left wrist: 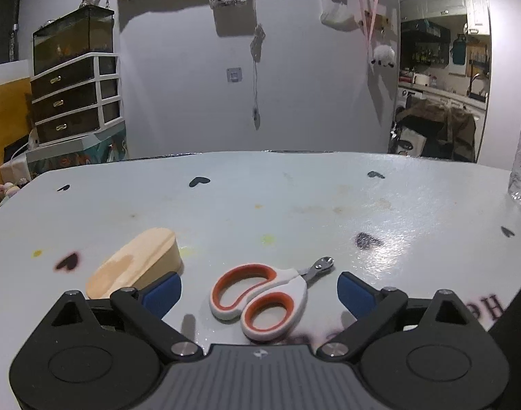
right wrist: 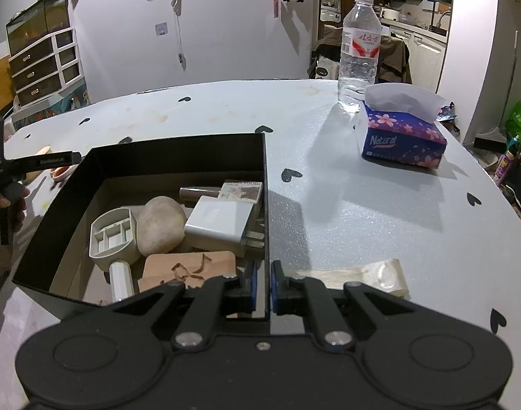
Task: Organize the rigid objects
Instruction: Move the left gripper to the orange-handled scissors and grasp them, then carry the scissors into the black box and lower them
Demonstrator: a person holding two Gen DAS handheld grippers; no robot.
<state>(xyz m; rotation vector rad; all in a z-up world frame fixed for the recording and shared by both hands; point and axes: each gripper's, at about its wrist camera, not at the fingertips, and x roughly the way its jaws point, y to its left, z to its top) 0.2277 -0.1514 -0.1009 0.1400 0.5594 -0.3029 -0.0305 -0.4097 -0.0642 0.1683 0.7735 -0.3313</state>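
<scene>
Small scissors [left wrist: 260,299] with orange-and-white handles lie flat on the white table [left wrist: 294,198], blades pointing away to the right. My left gripper [left wrist: 258,290] is open, its blue pads either side of the handles and clear of them. A pale wooden block [left wrist: 137,266] lies just beyond the left pad. My right gripper [right wrist: 264,287] is shut on the right wall of a black box [right wrist: 178,153]. The box holds a stone [right wrist: 161,225], a white charger [right wrist: 219,225], a white plastic scoop [right wrist: 113,239], a wooden piece [right wrist: 188,266] and a small carton.
A water bottle [right wrist: 359,44] and a tissue box [right wrist: 402,136] stand at the far right of the table. A clear wrapper [right wrist: 362,273] lies beside my right gripper. A hand [right wrist: 7,205] shows at the left edge. The black box's corner [left wrist: 513,324] is right of my left gripper.
</scene>
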